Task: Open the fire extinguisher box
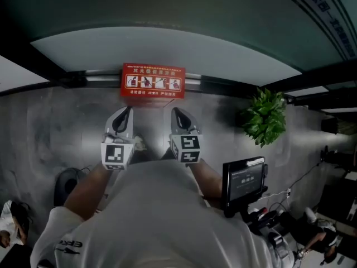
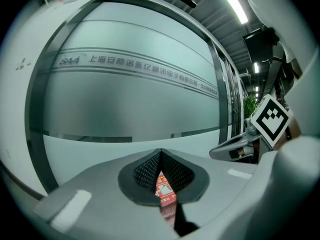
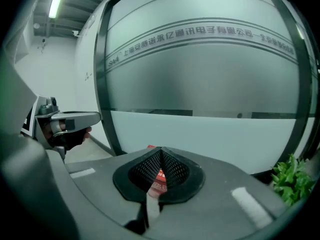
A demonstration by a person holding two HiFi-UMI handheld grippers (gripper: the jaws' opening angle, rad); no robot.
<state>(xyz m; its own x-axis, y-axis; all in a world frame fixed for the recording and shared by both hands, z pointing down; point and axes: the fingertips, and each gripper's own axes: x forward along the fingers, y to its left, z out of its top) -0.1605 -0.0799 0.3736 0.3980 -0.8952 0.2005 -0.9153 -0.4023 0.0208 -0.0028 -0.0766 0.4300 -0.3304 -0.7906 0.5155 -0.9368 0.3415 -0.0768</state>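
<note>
Frosted glass wall (image 1: 167, 49) behind red box (image 1: 153, 81)

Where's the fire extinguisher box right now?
Head view, upper centre: the fire extinguisher box stands at the base of the glass wall, with the plant to its right.

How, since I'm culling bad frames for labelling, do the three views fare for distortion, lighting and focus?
Head view: dim and bowed, the red fire extinguisher box clear in colour, its print unreadable. Left gripper view: fisheye with black corners, ceiling strip light blown out, the near jaws soft. Right gripper view: same bowing, evenly lit frosted glass wall, plant squeezed at the edge.
</note>
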